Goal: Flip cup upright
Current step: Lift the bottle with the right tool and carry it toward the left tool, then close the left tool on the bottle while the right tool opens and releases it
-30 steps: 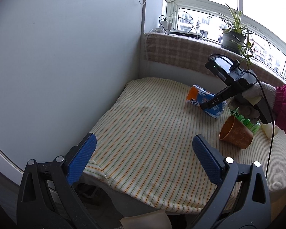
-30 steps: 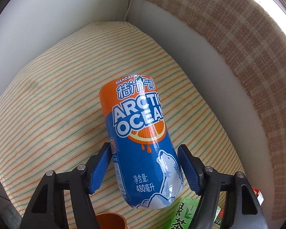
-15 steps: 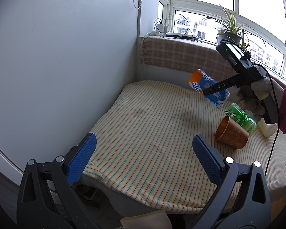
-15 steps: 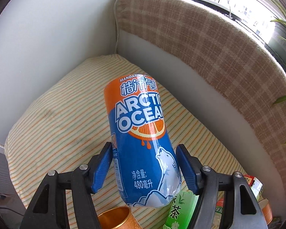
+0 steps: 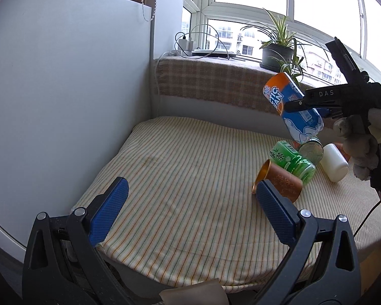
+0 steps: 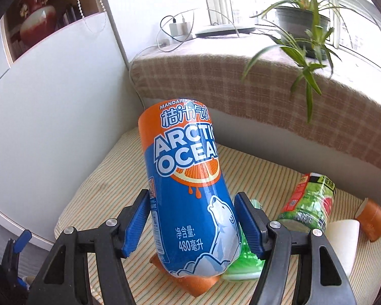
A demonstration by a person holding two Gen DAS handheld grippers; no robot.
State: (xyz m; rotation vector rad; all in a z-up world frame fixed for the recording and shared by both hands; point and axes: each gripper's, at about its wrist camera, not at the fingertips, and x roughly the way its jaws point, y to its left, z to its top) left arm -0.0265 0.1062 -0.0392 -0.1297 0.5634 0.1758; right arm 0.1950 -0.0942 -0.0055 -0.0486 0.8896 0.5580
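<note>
Striped table (image 5: 180,178). Right tool (image 6: 193,218) clamped on blue cup (image 6: 188,193), held tilted in the air over the lying cans. Likely light, slick, crushable; grip mid-body. Left tool (image 5: 190,208) wide open, empty.

I read "MANDARIN", "ARCTIC OCEAN", Chinese characters and "480" with two more characters on the blue-and-orange cup (image 6: 188,190). The right gripper (image 5: 292,104) carried "DAS" on its black arm. The green bottle (image 5: 290,162) bore white Chinese characters; I could not make out its smaller print.
</note>
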